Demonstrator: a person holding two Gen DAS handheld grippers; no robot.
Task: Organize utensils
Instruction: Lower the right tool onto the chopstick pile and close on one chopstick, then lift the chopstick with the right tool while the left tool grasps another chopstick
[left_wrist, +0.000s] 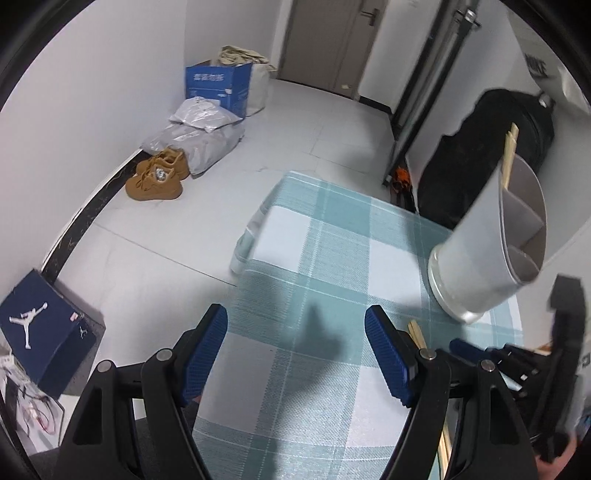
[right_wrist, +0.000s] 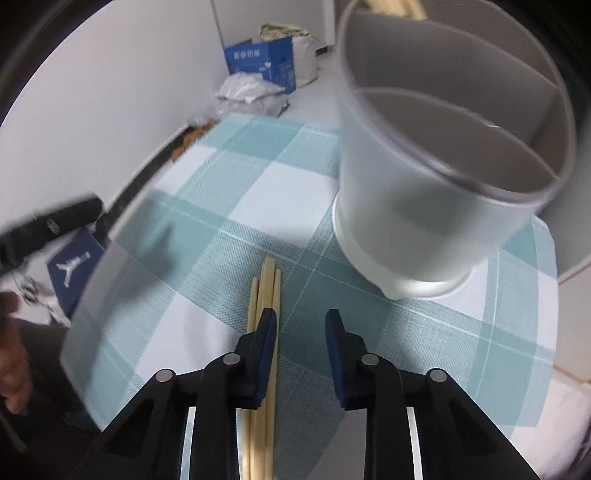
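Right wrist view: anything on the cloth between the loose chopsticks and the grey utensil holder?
No. In the right wrist view, only bare checked tablecloth separates the chopsticks from the utensil holder.

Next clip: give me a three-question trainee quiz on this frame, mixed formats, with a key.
1. True or false: the grey utensil holder lies on its side on the checked tablecloth.
2. Where do the loose wooden chopsticks lie relative to the right gripper?
A. clamped between both pads
B. flat on the cloth by its left finger
C. inside the holder's front compartment
3. Fill in: between the fingers of the left gripper there is only ____.

Key
1. False: it stands upright, with a few chopsticks already in its far compartment.
2. B
3. Bare tablecloth; nothing is held.
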